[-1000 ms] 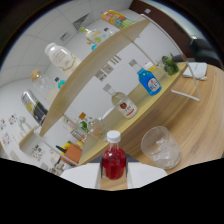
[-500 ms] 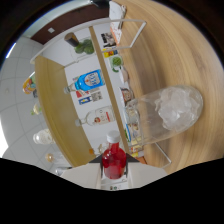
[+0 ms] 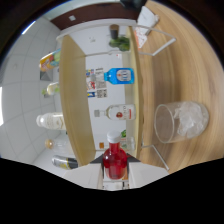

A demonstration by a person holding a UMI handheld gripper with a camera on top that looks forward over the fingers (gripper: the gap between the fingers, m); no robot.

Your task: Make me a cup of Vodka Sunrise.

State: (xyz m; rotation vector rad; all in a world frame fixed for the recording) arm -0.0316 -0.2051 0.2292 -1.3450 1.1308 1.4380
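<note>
A small bottle of red liquid (image 3: 115, 162) with a white cap (image 3: 114, 136) is held between my fingers, and my gripper (image 3: 115, 176) is shut on it. The whole view is rolled about a quarter turn, so the bottle lies sideways relative to the wooden table (image 3: 172, 65). A clear glass with ice (image 3: 180, 121) stands on that table, ahead of the fingers and off to the side. Beyond the bottle's cap a clear bottle with a red label (image 3: 118, 113) stands against the wall, with a blue bottle (image 3: 120, 76) further along.
A wooden shelf board (image 3: 75, 100) runs above the table, with several more bottles (image 3: 50, 120) on it. Green fruit (image 3: 119, 44) lies at the far end of the table. A white wire rack (image 3: 150, 45) sits on the wood near the fruit.
The view has rolled further, and the table now runs upright along one side. The red bottle stays in the fingers. The glass of ice appears a little further from the bottle.
</note>
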